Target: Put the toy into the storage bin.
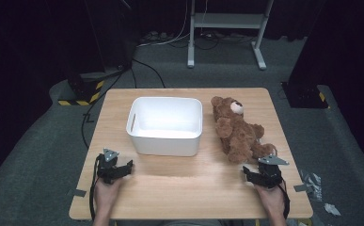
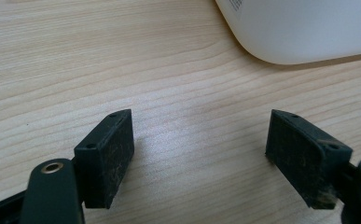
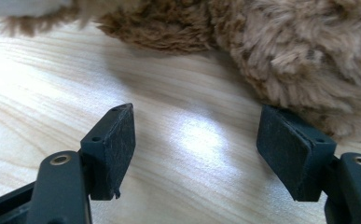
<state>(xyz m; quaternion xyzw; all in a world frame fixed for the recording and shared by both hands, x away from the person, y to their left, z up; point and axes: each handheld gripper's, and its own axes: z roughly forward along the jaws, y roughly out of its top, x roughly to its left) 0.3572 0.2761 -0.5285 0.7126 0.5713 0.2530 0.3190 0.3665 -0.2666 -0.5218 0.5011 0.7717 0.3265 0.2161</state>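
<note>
Both tongs rest low on the counter (image 1: 179, 183) near the person's edge, jaws spread and empty. The right tongs (image 1: 251, 173) sit just short of the teddy bear (image 1: 238, 129), which lies on its back ahead of them with its feet nearest, likely placed for a first grab at a leg. The left tongs (image 1: 129, 165) point at the near left corner of the white bin (image 1: 165, 125), which sits ahead and to their right, probably the drop spot.

The right gripper view shows brown fur just beyond the right jaw, close but seemingly not pinched. The left gripper view shows bare wood between the jaws, with the bin's rounded corner (image 2: 304, 32) beyond. The high view gives the bin's empty inside and the bear's whole pose.
</note>
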